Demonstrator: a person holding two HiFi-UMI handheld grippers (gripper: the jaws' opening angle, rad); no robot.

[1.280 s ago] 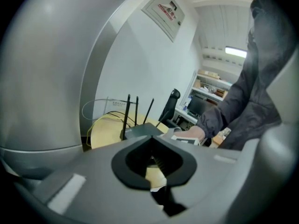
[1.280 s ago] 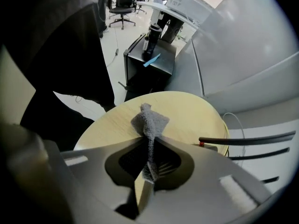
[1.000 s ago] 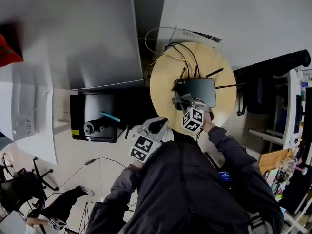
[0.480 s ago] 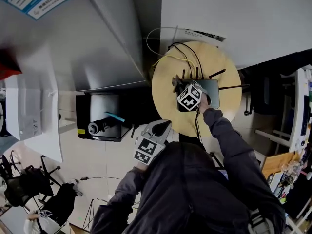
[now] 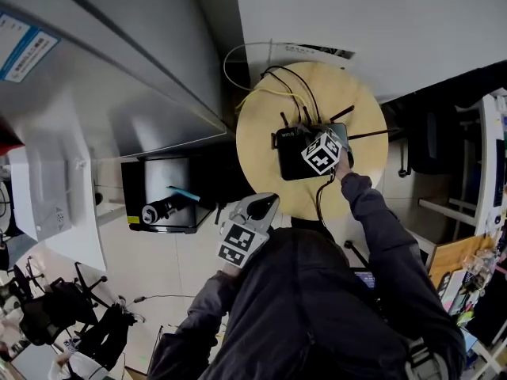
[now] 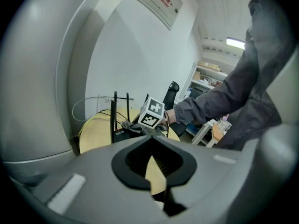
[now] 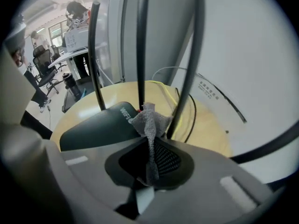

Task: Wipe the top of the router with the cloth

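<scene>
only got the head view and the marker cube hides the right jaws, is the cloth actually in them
Observer: Yes. The right gripper view shows the right gripper shut on the grey cloth, which sticks out past the jaws.
Operator: is it over the router
Observer: Its tip sits at the router back edge, at the foot of the middle antenna.
Operator: left one holding anything
Observer: No. The left gripper is shut with nothing in it, short of the table.
</scene>
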